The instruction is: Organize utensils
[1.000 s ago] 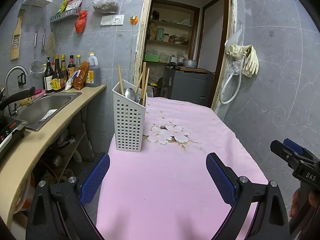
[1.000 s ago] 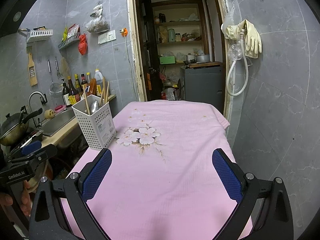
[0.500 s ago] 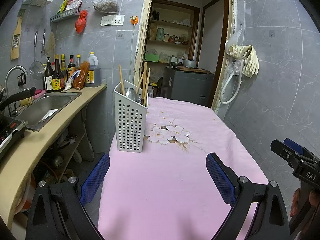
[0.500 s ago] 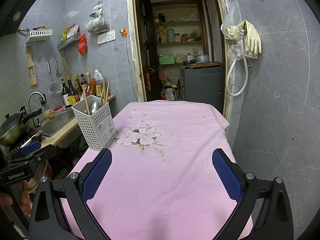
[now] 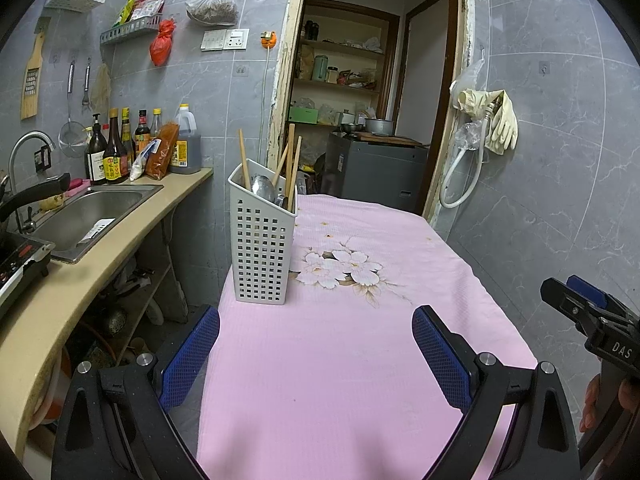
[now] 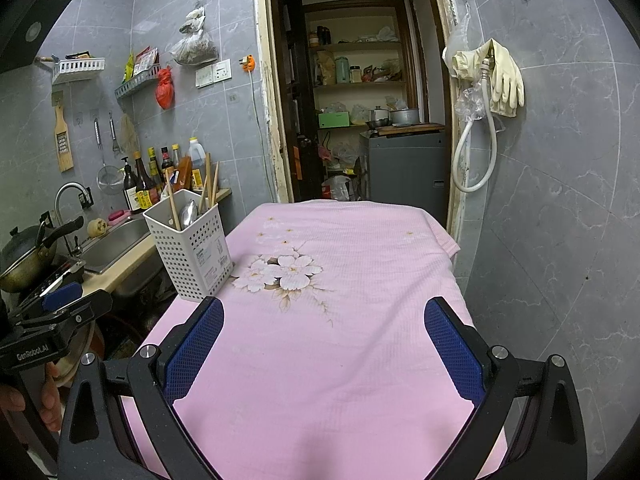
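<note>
You held both tools low over the near end of the tabletop (image 5: 340,360), which was covered by a pink cloth printed with white flowers (image 6: 288,272). Your left gripper (image 5: 316,344) had its blue-padded fingers (image 5: 188,356) spread wide, nothing between them, only pink cloth showing in the gap. Your right gripper (image 6: 324,340) was the same: fingers (image 6: 454,354) wide apart and empty, hovering over the cloth. The white perforated plastic utensil holder (image 5: 262,248) stood upright near the left edge of the tabletop, just beside the flower print, well ahead of both grippers and touched by neither. Inside it stood several wooden chopsticks (image 5: 294,168), leaning at different angles, and a metal spoon (image 5: 264,188) with its bowl up; other pieces lower down were too hidden to tell. In the right wrist view the holder (image 6: 192,256) sat left of centre, a small label on its near face. Your right hand (image 5: 600,412) showed at the edge of the left wrist view, gripping the tool's handle. Left of the tabletop ran a beige counter with a steel sink (image 5: 92,212) and a row of sauce bottles (image 5: 116,152) against the grey tiled wall.
</note>
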